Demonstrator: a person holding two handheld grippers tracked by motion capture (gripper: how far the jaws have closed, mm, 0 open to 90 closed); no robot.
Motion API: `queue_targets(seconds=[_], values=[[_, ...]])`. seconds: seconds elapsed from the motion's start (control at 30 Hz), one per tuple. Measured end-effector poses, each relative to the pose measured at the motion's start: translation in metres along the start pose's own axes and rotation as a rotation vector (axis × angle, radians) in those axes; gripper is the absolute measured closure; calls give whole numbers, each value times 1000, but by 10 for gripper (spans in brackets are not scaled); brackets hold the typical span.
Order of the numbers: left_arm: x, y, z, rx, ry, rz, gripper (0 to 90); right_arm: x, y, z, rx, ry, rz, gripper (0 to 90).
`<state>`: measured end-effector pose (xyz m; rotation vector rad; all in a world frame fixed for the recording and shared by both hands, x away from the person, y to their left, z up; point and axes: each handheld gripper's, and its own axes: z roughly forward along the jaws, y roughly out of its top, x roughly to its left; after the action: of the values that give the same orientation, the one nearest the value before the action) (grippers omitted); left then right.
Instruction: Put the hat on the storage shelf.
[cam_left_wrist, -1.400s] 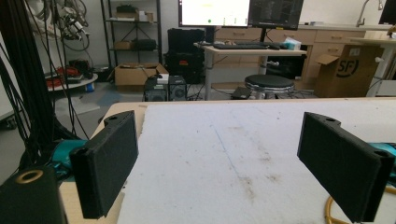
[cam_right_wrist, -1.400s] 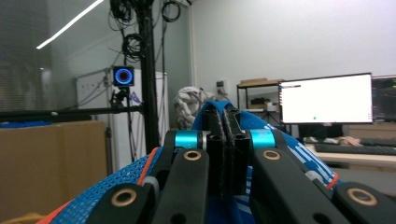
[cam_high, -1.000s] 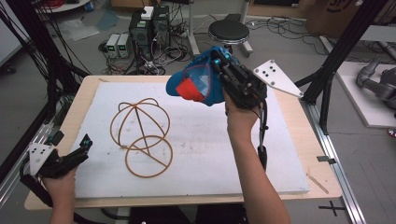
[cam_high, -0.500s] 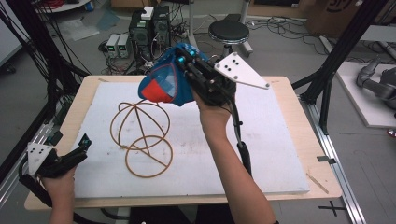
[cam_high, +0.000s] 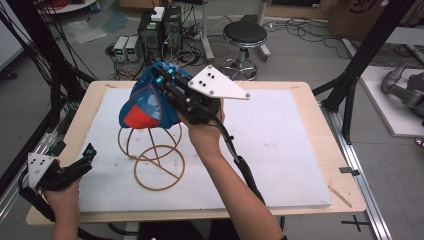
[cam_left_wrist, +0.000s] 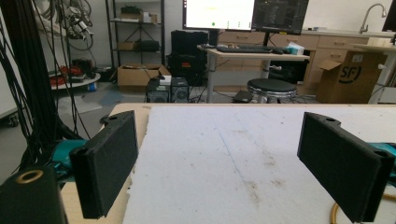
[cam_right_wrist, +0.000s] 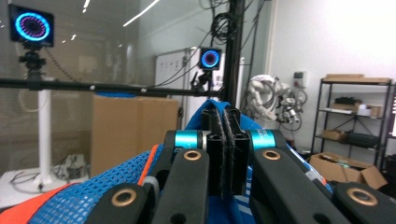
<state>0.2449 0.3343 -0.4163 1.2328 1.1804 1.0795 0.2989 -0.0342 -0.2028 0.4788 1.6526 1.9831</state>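
High view: the right gripper (cam_high: 161, 82), left of centre in the upper half of the frame, holds a blue mesh cap (cam_high: 145, 105) with an orange panel directly above a wire stand (cam_high: 150, 150) of gold-coloured rings that sits on the white foam board (cam_high: 280, 140) covering the wooden table (cam_high: 310, 90). Whether the cap touches the top of the stand cannot be told. A grey three-cornered plate (cam_high: 217, 84) tops this gripper, and a black cable (cam_high: 240, 165) trails along the forearm. Right gripper view: the two jaws of the right gripper (cam_right_wrist: 223, 135) are pressed together at centre frame, pinching the blue fabric of the cap (cam_right_wrist: 93, 200), whose mesh and orange edge occupy the lower left. High view, lower left corner: the left gripper (cam_high: 89, 152) rests at the near edge of the board, well apart from the stand. Left gripper view: the jaws of the left gripper (cam_left_wrist: 233, 163) are spread wide with nothing between them, bare board ahead, and a gold curve of the stand (cam_left_wrist: 336, 212) at the lower right.
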Motion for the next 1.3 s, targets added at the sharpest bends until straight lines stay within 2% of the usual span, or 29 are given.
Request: queue_targets(seconds=[0.03, 0.1, 0.13, 0.3, 0.5, 0.67, 0.87, 1.3], values=[[0, 0, 0, 0, 0, 0, 128, 5, -4, 3, 19, 13, -8, 899], [0, 0, 0, 0, 0, 0, 128, 5, -4, 3, 23, 13, -8, 899], [0, 0, 0, 0, 0, -1, 128, 8, -9, 6, 45, 22, -10, 899], [1, 0, 0, -1, 0, 0, 128, 12, -19, 9, 86, 31, -28, 899], [1, 0, 0, 0, 2, 2, 128, 12, -34, 10, 124, 34, -18, 899], [1, 0, 0, 1, 1, 2, 128, 12, -42, 8, 122, 37, -7, 899], [1, 0, 0, 1, 2, 1, 128, 14, -54, 9, 152, 45, -5, 894], [1, 0, 0, 5, 4, 2, 128, 15, -56, 10, 152, 44, -5, 844]])
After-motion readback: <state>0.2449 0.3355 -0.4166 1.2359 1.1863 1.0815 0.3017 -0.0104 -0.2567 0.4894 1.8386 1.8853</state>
